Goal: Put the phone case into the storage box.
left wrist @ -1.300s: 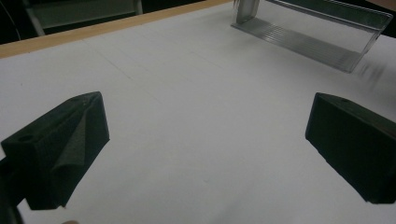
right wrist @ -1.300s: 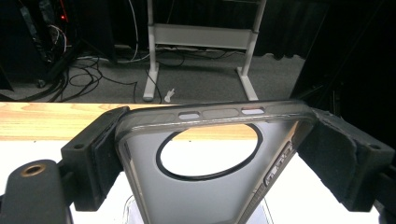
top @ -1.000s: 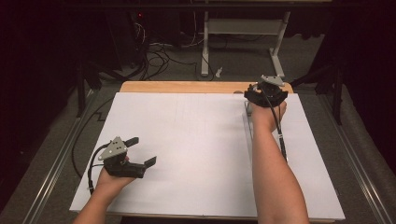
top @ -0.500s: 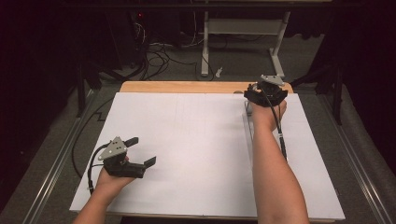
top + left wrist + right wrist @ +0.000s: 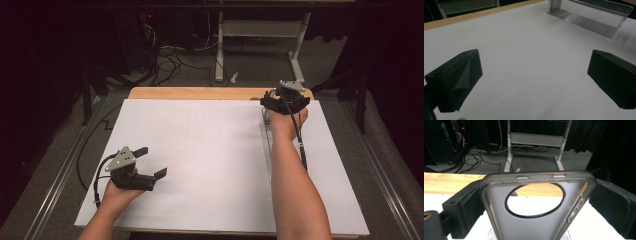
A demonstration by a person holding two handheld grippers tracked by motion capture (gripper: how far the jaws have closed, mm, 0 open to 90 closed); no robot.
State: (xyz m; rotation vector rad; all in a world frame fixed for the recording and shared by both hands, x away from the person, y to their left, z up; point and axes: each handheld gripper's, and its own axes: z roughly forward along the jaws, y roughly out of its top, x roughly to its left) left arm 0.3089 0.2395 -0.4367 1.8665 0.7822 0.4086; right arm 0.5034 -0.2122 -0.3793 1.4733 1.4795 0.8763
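A translucent grey phone case point(image 5: 529, 227) with a large round hole stands upright between the jaws of my right gripper point(image 5: 534, 202). Those jaws have just been opening; the left pad point(image 5: 471, 202) lies against the case's edge, and the right pad point(image 5: 611, 205) stands just off it. From above, my right gripper point(image 5: 281, 102) sits at the far right of the white sheet point(image 5: 210, 150), pointing away. My left gripper point(image 5: 154, 161) rests near the front left, jaws wide open over bare sheet, as the left gripper view point(image 5: 534, 75) confirms.
A clear plastic stand point(image 5: 586, 17) lies on the sheet beside the right forearm point(image 5: 292, 180). The table's wooden edge point(image 5: 200, 93) runs along the back. Beyond it are a dark floor, cables point(image 5: 175, 60) and a white frame point(image 5: 260, 35).
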